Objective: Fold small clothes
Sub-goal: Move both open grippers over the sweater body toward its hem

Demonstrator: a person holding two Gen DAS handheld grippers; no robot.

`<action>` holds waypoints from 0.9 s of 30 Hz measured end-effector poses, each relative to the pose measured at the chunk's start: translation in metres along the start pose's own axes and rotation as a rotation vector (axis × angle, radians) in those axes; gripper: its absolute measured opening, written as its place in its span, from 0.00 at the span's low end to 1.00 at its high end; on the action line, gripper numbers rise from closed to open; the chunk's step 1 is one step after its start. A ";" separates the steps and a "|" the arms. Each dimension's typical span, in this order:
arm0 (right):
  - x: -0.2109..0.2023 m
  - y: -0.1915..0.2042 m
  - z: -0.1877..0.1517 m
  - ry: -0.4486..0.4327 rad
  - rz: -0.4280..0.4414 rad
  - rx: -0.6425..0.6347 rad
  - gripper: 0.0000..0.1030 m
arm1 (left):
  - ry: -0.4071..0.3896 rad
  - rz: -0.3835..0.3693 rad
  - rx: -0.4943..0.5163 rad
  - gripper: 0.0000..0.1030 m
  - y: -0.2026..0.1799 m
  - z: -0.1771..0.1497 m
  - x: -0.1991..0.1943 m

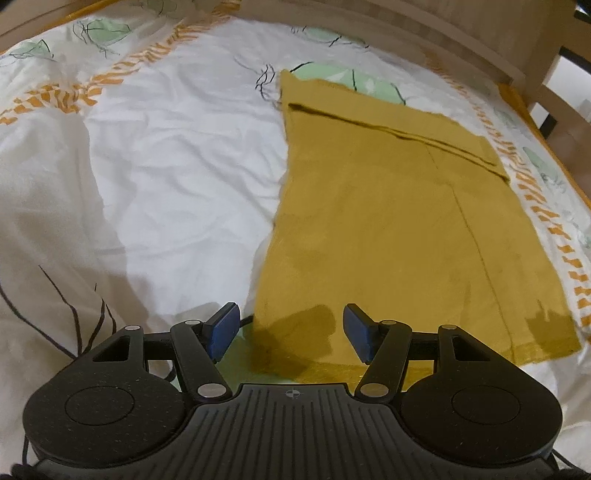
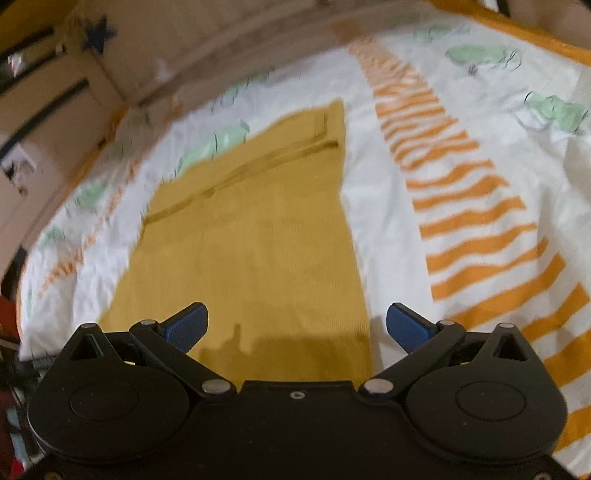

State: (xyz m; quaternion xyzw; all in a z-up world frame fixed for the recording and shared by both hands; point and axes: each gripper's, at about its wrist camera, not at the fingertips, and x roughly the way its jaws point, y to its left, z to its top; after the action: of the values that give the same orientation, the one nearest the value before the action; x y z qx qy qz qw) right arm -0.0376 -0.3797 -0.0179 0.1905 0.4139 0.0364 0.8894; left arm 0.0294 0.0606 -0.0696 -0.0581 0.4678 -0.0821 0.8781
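A mustard-yellow garment [image 1: 399, 229] lies flat on the bed, folded into a long narrow shape with a seamed band at its far end. It also shows in the right wrist view [image 2: 251, 236]. My left gripper [image 1: 290, 332] is open and empty, just above the garment's near left corner. My right gripper [image 2: 297, 326] is open wide and empty, above the garment's near right corner, with its right finger [image 2: 408, 326] past the cloth's edge over the sheet.
The garment lies on a white bedsheet [image 1: 166, 166] with orange stripes [image 2: 480, 221] and green leaf prints. A wooden bed frame [image 1: 480, 33] runs along the far side. Cardboard boxes [image 2: 55, 92] stand beyond the bed at left.
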 end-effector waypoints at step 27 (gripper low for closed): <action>0.043 -0.028 -0.008 0.191 0.145 0.145 1.00 | 0.104 -0.082 0.037 0.70 0.004 0.013 0.036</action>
State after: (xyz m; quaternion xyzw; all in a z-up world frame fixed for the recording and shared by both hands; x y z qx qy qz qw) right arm -0.0181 -0.3938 -0.0641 0.2792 0.4836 0.0884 0.8248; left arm 0.0598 0.0581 -0.0923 -0.0566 0.5083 -0.1294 0.8495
